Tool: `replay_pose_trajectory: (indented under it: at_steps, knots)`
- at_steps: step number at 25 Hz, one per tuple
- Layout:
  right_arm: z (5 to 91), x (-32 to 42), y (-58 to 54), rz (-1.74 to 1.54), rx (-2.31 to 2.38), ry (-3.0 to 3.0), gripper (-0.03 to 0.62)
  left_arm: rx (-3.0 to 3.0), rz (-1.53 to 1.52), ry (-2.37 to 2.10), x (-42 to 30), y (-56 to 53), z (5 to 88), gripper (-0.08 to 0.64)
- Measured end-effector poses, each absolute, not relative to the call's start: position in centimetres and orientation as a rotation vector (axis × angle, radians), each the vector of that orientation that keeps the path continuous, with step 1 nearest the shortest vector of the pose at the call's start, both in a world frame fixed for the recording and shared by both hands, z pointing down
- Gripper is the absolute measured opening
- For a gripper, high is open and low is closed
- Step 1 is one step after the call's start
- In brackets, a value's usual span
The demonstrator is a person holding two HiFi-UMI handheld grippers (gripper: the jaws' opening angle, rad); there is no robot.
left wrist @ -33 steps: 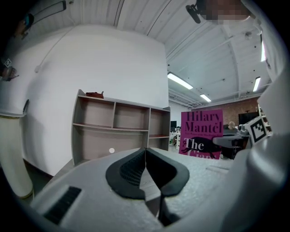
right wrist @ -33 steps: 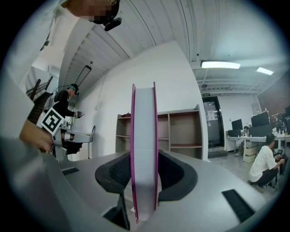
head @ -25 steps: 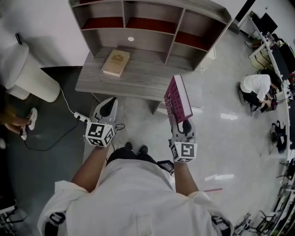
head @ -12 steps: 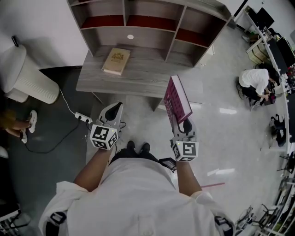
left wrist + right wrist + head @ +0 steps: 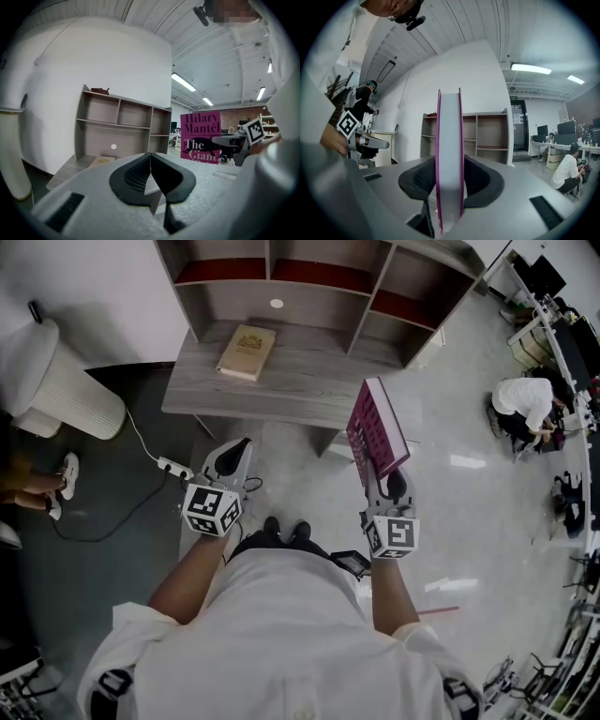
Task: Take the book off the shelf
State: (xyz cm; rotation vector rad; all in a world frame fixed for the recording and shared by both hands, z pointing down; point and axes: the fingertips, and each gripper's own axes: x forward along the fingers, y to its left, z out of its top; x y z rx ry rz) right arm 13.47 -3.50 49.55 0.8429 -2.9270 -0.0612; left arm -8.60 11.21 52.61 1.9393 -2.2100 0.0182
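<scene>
The right gripper [image 5: 449, 180] is clamped on the lower edge of a magenta book [image 5: 449, 140]. It holds the book upright in front of the desk [image 5: 281, 390], clear of the shelf [image 5: 319, 296]. The cover reads "Hilary Mantel" and "The Gian", the rest hidden. The left gripper [image 5: 150, 159] is closed on nothing. A tan book [image 5: 247, 352] lies on the desk.

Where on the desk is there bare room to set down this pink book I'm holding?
The desk is bare on both sides of the tan book, widest to its right, and all along the front edge. The open compartments of the shelf behind also look empty. Only the patch left of centre, near the back, is taken, by the tan book lying flat.
</scene>
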Motion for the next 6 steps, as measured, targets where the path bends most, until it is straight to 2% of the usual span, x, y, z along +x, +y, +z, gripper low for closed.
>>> replay_pose_trajectory:
  at_steps: [6]
  knots:
    - [49.62,13.25,-3.46,-0.035,0.822,-2.936,0.150,1.961,-0.002,-2.201,-8.17,11.06,52.26,0.017]
